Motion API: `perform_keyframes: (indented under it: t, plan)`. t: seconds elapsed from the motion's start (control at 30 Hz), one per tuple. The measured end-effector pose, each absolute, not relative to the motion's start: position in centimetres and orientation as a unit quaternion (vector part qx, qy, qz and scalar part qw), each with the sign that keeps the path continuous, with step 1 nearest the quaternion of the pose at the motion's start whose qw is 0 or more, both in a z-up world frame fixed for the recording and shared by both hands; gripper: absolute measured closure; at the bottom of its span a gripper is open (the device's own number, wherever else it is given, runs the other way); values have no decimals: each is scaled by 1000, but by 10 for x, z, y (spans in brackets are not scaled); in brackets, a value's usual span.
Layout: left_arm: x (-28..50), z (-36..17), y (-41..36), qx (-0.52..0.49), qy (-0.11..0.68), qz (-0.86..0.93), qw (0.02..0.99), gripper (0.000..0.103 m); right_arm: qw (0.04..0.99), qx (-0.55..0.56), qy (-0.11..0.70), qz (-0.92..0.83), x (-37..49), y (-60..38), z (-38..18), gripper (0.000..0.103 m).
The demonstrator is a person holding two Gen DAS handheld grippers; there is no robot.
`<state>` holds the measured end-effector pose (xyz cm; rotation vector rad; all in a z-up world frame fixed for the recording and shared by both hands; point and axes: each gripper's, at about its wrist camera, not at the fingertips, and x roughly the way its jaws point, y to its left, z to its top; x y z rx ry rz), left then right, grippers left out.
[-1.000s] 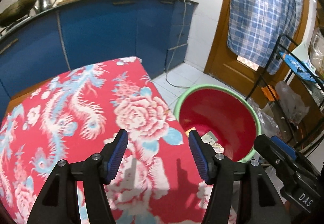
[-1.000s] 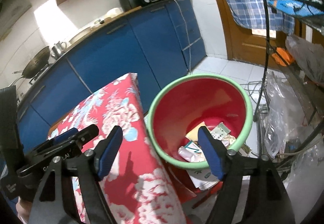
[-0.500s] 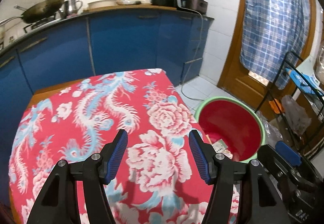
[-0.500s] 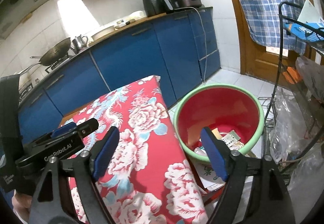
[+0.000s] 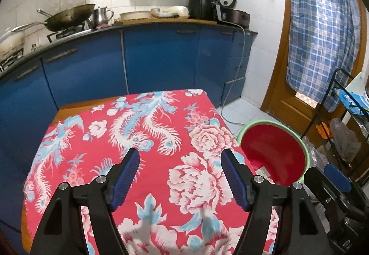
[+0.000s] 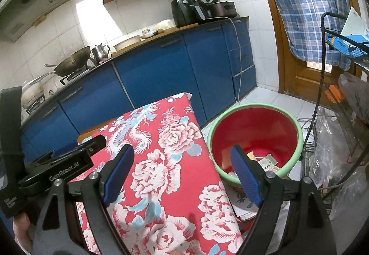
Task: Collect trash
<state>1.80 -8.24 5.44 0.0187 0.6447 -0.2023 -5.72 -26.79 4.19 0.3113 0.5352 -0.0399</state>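
A blue-cabinet kitchen frames a desk (image 5: pixel 147 130) draped in a red floral cloth, bare of any litter. Nearest the lens, the left gripper (image 5: pixel 180 176) hangs above the cloth with its fingers opening on nothing, and the right gripper (image 6: pixel 182 172) is spread wide, equally empty. Beyond, the red bin (image 6: pixel 254 137) stands on the floor at two o'clock of the right gripper, the nearer one, with the collected trash (image 6: pixel 265 162) inside.
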Motion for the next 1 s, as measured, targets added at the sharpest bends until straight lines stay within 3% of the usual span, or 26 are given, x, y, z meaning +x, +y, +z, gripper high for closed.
perform_keyframes:
  t: [1.0]
  plan:
    - [12,60,-78,4,306,-94,947,28,953,152,261,-19,-60,-265,45,18]
